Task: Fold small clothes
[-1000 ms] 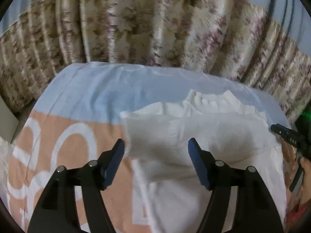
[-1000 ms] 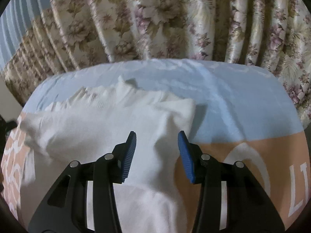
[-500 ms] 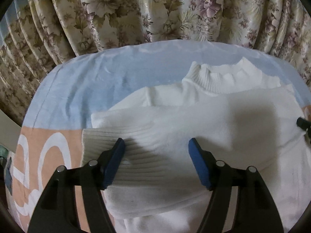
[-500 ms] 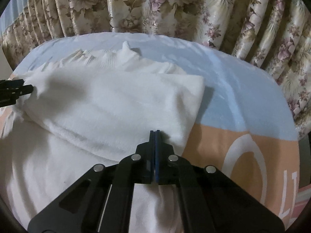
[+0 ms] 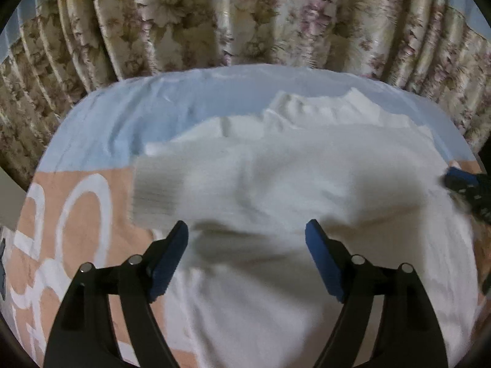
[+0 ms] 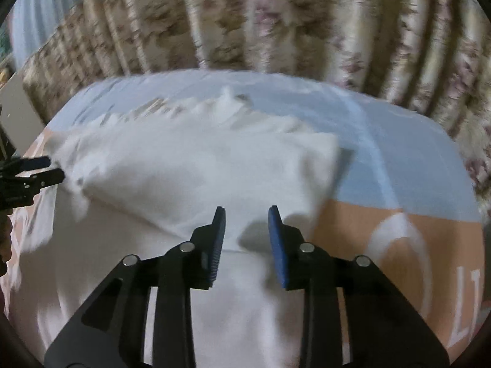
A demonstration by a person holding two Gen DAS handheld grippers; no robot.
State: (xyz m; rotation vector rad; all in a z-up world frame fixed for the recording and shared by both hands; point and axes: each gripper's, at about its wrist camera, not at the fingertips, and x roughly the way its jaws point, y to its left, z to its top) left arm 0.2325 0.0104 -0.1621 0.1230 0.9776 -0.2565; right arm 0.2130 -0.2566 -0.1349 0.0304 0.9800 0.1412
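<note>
Between the blue pads of the left gripper (image 5: 246, 236) nothing is caught; its jaws are spreading wide above the white sweater (image 5: 276, 184); the right gripper (image 6: 246, 219), narrower, is parting its jaws too, with only loose knit beneath them; the sweater lies with a sleeve folded across its body, its ribbed collar pointing toward the floral curtain (image 5: 245, 18), on a blue-and-peach bedsheet (image 5: 116, 116).

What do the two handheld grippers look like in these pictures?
Both look the same. The left gripper and the right gripper each have black, angular linkage arms joined by round silver pins. Their fingers carry flat blue pads, ribbed on the inner faces. No cables or markings are visible.
</note>
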